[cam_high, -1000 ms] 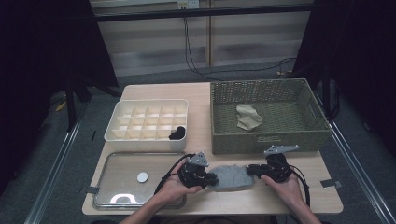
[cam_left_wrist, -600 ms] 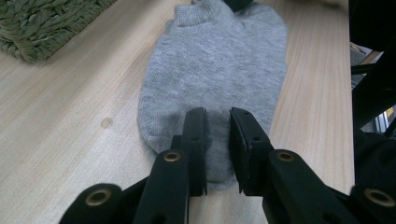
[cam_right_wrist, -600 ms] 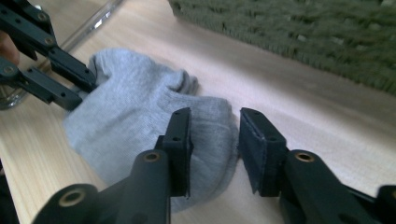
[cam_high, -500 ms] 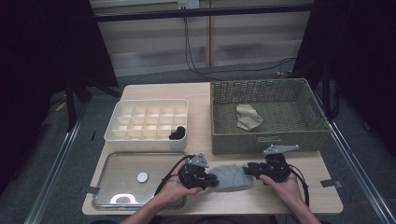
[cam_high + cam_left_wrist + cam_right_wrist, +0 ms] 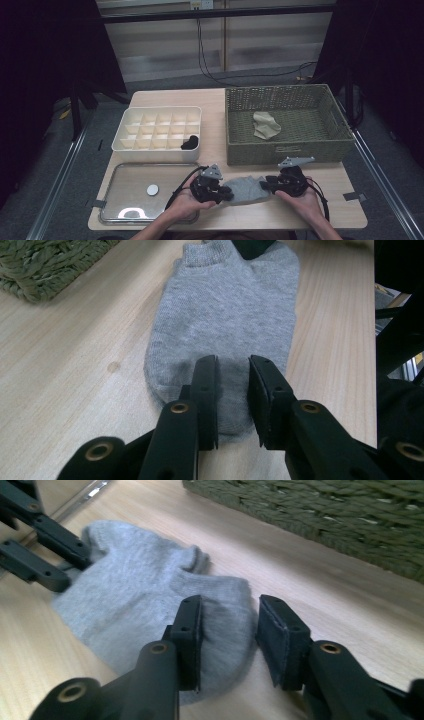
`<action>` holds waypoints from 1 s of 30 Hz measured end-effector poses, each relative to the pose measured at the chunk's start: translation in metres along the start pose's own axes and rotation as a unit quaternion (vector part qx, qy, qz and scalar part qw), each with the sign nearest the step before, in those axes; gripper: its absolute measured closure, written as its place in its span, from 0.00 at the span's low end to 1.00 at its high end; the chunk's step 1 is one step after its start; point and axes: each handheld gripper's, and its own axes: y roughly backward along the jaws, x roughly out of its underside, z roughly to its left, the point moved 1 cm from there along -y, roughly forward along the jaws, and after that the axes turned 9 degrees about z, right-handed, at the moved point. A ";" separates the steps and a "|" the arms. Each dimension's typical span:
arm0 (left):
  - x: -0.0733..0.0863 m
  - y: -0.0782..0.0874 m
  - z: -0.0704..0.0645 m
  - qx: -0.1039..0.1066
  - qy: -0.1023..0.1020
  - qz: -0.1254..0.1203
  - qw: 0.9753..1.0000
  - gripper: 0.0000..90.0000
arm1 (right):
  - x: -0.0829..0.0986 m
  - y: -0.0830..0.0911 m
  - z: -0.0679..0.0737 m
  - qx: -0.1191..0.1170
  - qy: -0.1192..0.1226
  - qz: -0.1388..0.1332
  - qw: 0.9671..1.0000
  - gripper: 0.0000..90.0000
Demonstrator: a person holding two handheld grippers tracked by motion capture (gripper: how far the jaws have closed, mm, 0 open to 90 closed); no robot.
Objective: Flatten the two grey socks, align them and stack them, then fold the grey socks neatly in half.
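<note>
Nearest the person, the grey sock lies flat on the wooden table close to its front edge, stretched between the 2 grippers. The left gripper stands at the sock's toe end with its jaws parted a little, 1 on each side of the toe, resting on the cloth. The right gripper is at the cuff end, jaws spread wider over the sock's rim and not pinching it. Against the picture from 1 second ago, the right gripper has edged a little inward toward the left one, and the sock looks slightly more bunched between them; the left hand has barely shifted.

To the left, the clear tray with a white disc sits just beside the left hand. Bare tabletop lies right of the right hand up to the table's edge. Farther back, the woven basket stands near the sock and holds a beige cloth. The white divided box has a dark item in a front right cell.
</note>
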 end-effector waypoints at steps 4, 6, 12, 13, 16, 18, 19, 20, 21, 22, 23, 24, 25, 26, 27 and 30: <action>0.000 0.000 0.000 0.000 -0.002 0.001 1.000 0.81 | 0.000 0.000 0.000 0.000 0.002 0.001 1.000 0.69; 0.000 0.000 0.000 0.001 -0.002 0.001 1.000 0.81 | 0.000 0.000 0.002 0.006 0.010 0.005 1.000 0.74; 0.000 0.000 0.000 -0.001 -0.005 0.002 1.000 0.81 | 0.000 -0.001 0.003 0.002 0.002 0.011 1.000 0.92; 0.000 0.000 0.000 -0.001 -0.004 0.002 1.000 0.81 | 0.000 -0.001 0.002 -0.006 -0.001 0.009 1.000 0.93; 0.000 0.000 0.001 -0.006 -0.001 0.003 1.000 0.81 | 0.000 -0.001 -0.002 -0.025 -0.017 0.005 1.000 0.94; -0.001 0.000 0.001 -0.004 -0.002 0.004 1.000 0.82 | 0.000 -0.001 -0.003 -0.029 -0.022 0.004 0.999 0.94; 0.000 -0.001 0.000 -0.005 -0.002 -0.001 1.000 0.82 | 0.000 0.000 -0.004 -0.031 -0.024 0.002 0.999 0.94; -0.001 0.000 0.000 -0.015 -0.004 0.007 1.000 0.82 | 0.000 0.000 -0.004 -0.034 -0.026 0.001 0.999 0.95; -0.001 0.001 0.000 -0.014 -0.002 0.007 1.000 0.81 | -0.001 0.001 -0.005 -0.038 -0.028 -0.002 0.999 0.95; 0.000 0.000 0.000 -0.004 -0.002 0.002 1.000 0.81 | -0.001 0.002 -0.005 -0.041 -0.031 -0.005 0.999 0.95; 0.000 0.000 0.000 -0.003 0.000 0.000 1.000 0.81 | -0.002 0.003 -0.006 -0.044 -0.032 -0.008 0.999 0.95; 0.000 0.000 0.001 -0.005 -0.002 0.001 1.000 0.81 | -0.002 0.004 -0.006 -0.046 -0.034 -0.011 0.998 0.95; -0.001 0.001 0.001 -0.004 -0.002 0.002 1.000 0.81 | -0.002 0.005 -0.006 -0.050 -0.035 -0.015 0.998 0.95; -0.001 0.001 0.001 -0.002 0.003 -0.006 1.000 0.81 | -0.003 0.008 -0.005 -0.050 -0.035 -0.018 0.998 0.95; -0.001 0.001 0.001 -0.002 0.003 -0.006 1.000 0.81 | -0.003 0.008 -0.005 -0.050 -0.035 -0.018 0.998 0.95; -0.008 0.005 0.005 -0.005 0.014 -0.019 1.000 0.81 | -0.005 0.011 -0.004 -0.053 -0.031 -0.024 0.998 0.95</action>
